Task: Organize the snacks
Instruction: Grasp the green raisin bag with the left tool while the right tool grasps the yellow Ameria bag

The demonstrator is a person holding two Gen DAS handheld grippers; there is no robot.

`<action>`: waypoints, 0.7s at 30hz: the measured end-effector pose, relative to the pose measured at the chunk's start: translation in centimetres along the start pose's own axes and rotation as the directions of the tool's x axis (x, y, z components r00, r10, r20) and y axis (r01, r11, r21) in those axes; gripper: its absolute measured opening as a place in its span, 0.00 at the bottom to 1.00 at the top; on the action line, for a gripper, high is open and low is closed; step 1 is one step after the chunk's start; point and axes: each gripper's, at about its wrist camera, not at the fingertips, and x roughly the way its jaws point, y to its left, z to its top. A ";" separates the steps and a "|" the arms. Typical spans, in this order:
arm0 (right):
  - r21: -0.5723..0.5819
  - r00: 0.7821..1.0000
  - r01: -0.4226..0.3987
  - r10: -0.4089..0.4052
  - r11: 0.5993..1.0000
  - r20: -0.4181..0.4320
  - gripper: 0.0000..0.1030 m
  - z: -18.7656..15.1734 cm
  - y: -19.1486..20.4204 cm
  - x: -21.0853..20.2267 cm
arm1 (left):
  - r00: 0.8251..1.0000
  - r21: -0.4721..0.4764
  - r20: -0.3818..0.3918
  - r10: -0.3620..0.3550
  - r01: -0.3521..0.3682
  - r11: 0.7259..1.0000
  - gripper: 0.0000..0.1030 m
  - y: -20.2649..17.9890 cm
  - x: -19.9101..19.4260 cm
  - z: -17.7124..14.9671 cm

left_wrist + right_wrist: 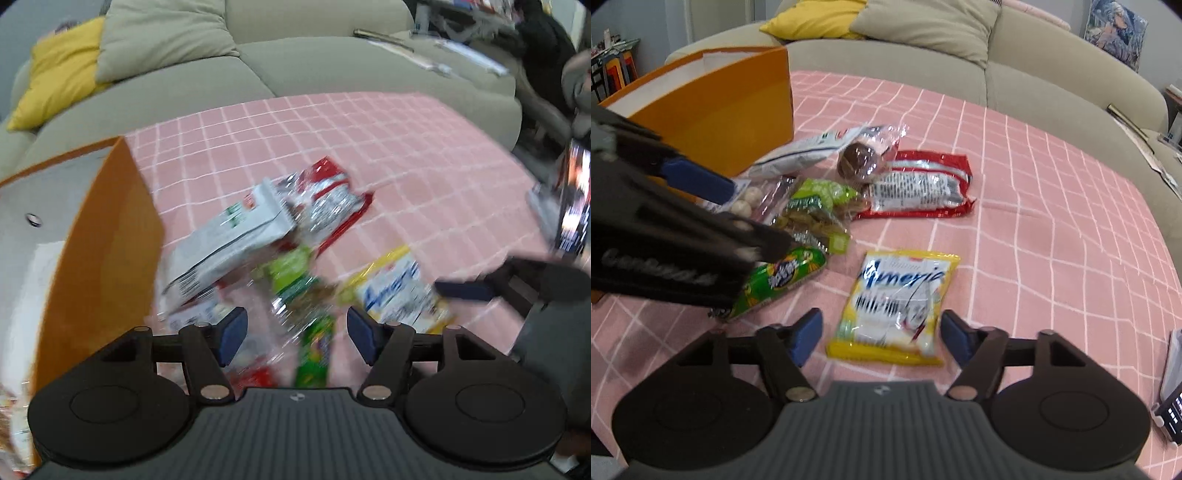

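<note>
Snacks (295,236) lie blurred on the pink checked tabletop (406,147) just ahead of the left tool (293,334), whose jaws stand open and empty over a green packet (312,347), with the orange box (107,240) to its left. From the right wrist, the right tool (881,334) is likewise open and empty, a yellow-edged bag (897,302) lying between and just beyond its fingertips, a red packet (919,188) farther ahead, and the left tool (698,184) up to the left over the green packets.
</note>
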 end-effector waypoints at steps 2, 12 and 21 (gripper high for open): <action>0.004 1.000 -0.002 0.002 1.000 0.016 0.69 0.3 0.0 0.1 | 1.000 -0.055 0.011 -0.019 0.020 0.998 0.70 0.2 0.4 0.9; 0.048 0.999 -0.006 0.004 0.999 0.036 0.69 0.6 -0.8 1.2 | 0.995 -0.220 -0.081 -0.056 0.037 0.975 0.52 1.5 3.6 3.1; 0.072 0.999 -0.020 0.018 0.997 0.031 0.67 0.7 -1.4 2.1 | 0.978 -0.251 -0.205 -0.032 -0.021 0.968 0.52 0.9 5.9 3.8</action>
